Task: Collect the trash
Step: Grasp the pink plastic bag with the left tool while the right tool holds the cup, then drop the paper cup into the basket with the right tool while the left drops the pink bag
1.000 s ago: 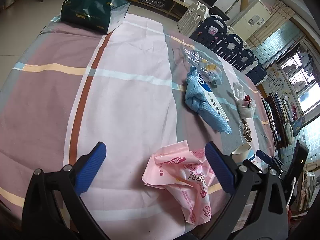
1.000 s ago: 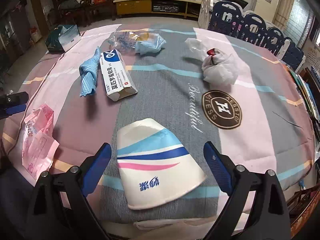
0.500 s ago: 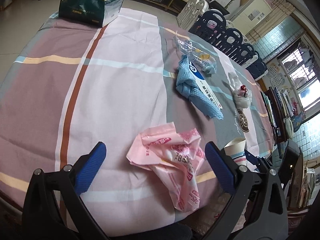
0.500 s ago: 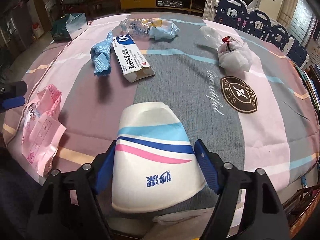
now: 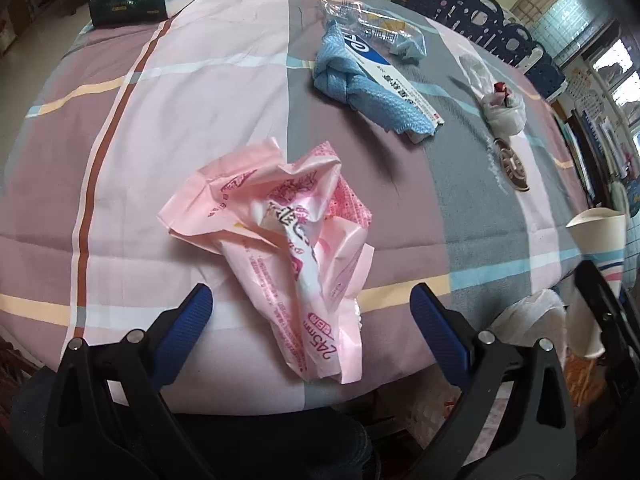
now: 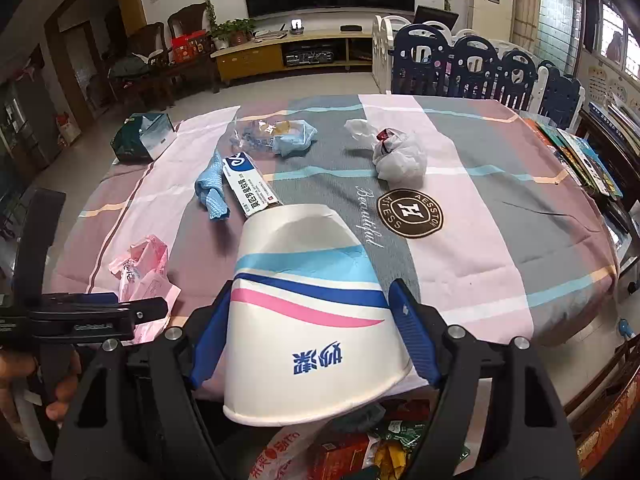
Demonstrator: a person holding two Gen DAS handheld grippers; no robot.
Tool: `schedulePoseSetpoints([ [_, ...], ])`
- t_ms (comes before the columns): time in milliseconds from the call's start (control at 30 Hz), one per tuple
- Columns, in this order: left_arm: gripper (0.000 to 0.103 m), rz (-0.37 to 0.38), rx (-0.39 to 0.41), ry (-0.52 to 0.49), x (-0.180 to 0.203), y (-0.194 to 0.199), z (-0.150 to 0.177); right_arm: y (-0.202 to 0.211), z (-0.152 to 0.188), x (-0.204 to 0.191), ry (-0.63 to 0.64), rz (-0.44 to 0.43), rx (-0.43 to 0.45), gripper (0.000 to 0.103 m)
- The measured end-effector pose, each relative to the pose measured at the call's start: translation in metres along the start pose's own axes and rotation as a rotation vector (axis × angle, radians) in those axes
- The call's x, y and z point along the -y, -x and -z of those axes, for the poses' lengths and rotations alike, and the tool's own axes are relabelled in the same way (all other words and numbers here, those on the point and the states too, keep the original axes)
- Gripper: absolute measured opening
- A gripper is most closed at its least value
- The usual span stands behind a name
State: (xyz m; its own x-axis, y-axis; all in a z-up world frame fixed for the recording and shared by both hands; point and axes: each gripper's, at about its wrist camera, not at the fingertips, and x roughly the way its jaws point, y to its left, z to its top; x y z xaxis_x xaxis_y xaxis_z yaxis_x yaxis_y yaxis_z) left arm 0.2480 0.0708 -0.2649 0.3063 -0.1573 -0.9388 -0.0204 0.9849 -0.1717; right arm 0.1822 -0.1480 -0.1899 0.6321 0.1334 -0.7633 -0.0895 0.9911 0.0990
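Note:
My right gripper is shut on a white paper cup with blue and pink stripes, held upside down above the table's near edge. The cup also shows at the right edge of the left wrist view. My left gripper stands open over a crumpled pink plastic wrapper near the table's front edge, its blue fingers on either side of the wrapper's near end. The wrapper lies left of the cup in the right wrist view. Further back lie a blue cloth and a white-and-blue box.
A tied white plastic bag and a clear bag with crumpled blue paper lie at the back of the cloth-covered table. A dark green bag sits at the far left corner. Trash in a bag shows below the table's edge.
The right gripper closed on the cup and lifted it off the table. The left gripper moved over the pink wrapper, which now lies between its fingers.

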Motion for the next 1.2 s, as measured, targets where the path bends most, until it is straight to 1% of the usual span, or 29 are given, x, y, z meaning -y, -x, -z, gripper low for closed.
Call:
schedulePoseSetpoints([
  [67,0.096,-0.027,0.018,-0.032,0.006,0.001,0.001,0.004,0.003,0.001,-0.009,0.0,0.003,0.075],
  [100,0.091,-0.034,0.027,-0.045,0.008,0.002,0.001,0.006,0.005,0.002,-0.014,-0.002,0.004,0.075],
  [133,0.08,-0.044,0.022,-0.053,0.01,0.0,0.002,0.007,0.006,0.003,-0.021,-0.005,0.004,0.075],
  [167,0.072,-0.05,0.009,-0.052,0.01,-0.002,0.003,0.008,0.006,0.004,-0.028,-0.006,0.005,0.075],
  [200,0.055,-0.053,-0.01,-0.047,0.008,-0.006,0.004,0.01,0.007,0.004,-0.033,-0.008,0.006,0.075],
  [233,0.042,-0.049,-0.025,-0.042,0.007,-0.009,0.004,0.011,0.008,0.005,-0.038,-0.011,0.008,0.075],
  [300,0.036,-0.038,-0.025,-0.035,0.004,-0.01,0.006,0.014,0.008,0.005,-0.044,-0.016,0.014,0.075],
  [367,0.035,-0.017,-0.015,-0.026,0.001,-0.008,0.007,0.017,0.009,0.003,-0.047,-0.023,0.018,0.075],
  [467,0.03,0.0,-0.005,-0.008,-0.001,-0.006,0.009,0.019,0.011,0.001,-0.049,-0.03,0.021,0.075],
  [500,0.025,0.012,-0.001,-0.003,-0.003,-0.006,0.01,0.02,0.012,0.001,-0.051,-0.032,0.021,0.075],
  [533,0.024,0.021,0.003,0.001,-0.003,-0.005,0.01,0.02,0.013,0.0,-0.053,-0.034,0.021,0.075],
  [733,0.023,0.06,0.054,0.045,-0.01,0.003,0.009,0.019,0.019,0.0,-0.068,-0.051,0.014,0.075],
  [1000,0.02,0.065,0.079,0.072,-0.016,0.008,0.009,0.013,0.022,-0.007,-0.062,-0.065,0.0,0.075],
  [1200,0.018,0.074,0.092,0.087,-0.019,0.01,0.009,0.013,0.022,-0.011,-0.045,-0.05,0.002,0.075],
])
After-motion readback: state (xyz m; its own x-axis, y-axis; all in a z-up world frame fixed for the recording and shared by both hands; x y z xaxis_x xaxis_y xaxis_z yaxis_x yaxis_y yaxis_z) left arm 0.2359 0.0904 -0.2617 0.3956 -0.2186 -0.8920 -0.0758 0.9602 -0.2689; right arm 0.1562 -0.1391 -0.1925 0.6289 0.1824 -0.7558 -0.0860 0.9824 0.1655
